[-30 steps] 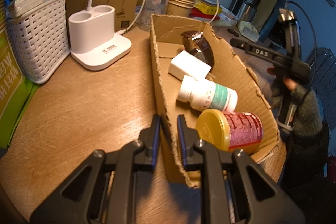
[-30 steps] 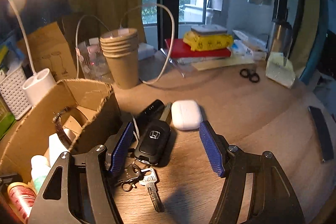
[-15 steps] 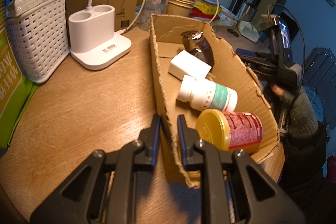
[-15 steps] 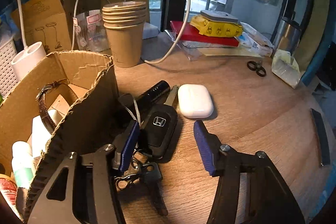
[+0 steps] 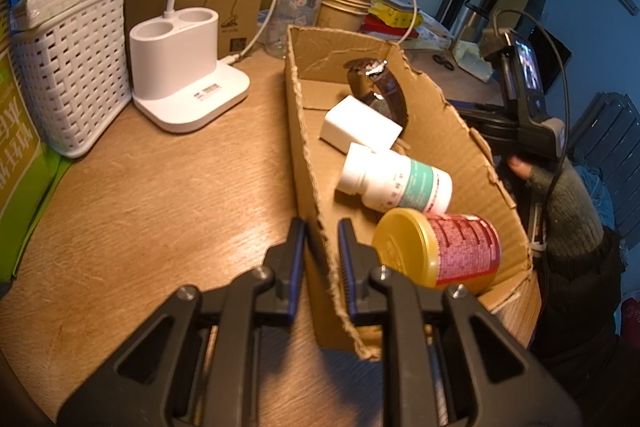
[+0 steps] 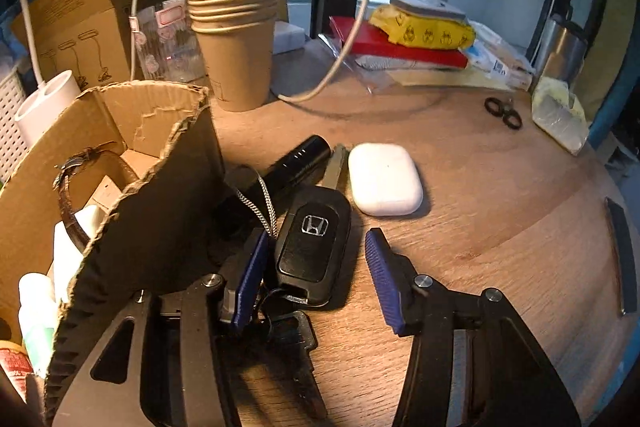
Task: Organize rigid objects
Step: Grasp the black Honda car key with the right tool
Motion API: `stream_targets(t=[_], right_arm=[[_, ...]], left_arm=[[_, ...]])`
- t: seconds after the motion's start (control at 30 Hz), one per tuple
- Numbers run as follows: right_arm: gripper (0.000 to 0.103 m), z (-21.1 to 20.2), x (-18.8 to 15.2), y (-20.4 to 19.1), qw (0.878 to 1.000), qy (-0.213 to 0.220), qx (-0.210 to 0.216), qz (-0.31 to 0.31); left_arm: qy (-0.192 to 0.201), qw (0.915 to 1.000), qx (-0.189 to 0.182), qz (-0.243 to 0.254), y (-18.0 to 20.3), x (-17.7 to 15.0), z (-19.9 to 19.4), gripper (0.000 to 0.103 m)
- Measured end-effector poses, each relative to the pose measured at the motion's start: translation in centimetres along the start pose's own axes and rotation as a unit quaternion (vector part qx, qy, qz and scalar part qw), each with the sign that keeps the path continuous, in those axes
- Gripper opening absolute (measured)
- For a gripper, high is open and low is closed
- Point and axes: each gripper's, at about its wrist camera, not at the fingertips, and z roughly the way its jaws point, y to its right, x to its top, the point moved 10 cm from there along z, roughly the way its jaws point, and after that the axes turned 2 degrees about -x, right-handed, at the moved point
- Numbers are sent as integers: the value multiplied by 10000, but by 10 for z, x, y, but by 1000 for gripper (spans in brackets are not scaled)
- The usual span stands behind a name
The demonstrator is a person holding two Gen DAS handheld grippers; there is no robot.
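Observation:
A torn cardboard box (image 5: pixel 308 155) lies on the wooden table and holds a red can with a yellow lid (image 5: pixel 440 251), a white pill bottle (image 5: pixel 396 183), a white block (image 5: pixel 360 125) and a brown watch (image 5: pixel 380 87). My left gripper (image 5: pixel 322 243) is shut on the box's left wall. My right gripper (image 6: pixel 316 255) is open and low around a black Honda car key (image 6: pixel 314 243) with a key ring, just right of the box (image 6: pixel 160 211). A black cylinder (image 6: pixel 296 167) and a white earbud case (image 6: pixel 384 179) lie just beyond the key.
A stack of paper cups (image 6: pixel 234 43), a white lamp base (image 5: pixel 184 75), a white basket (image 5: pixel 68 75), a looping white cable (image 6: pixel 352 39), books and a yellow pack (image 6: pixel 420 27) stand at the back. Black rings (image 6: pixel 502 113) and a black strip (image 6: pixel 622 255) lie at the right.
My right gripper has moved forward and down, so its fingers now straddle the car key. The left gripper and the box have not moved.

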Motion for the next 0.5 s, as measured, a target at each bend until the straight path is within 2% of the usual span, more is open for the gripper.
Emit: stream_targets(t=[0.07,0.5], right_arm=[[40,0,0,1,9999,-7,105,66],[39,-18,-10,9,9972,202,505,508]], left_arm=[[-4,10000,-3,1,0,0,0,18],[-9,10000,-18,-4,0,0,2,19]])
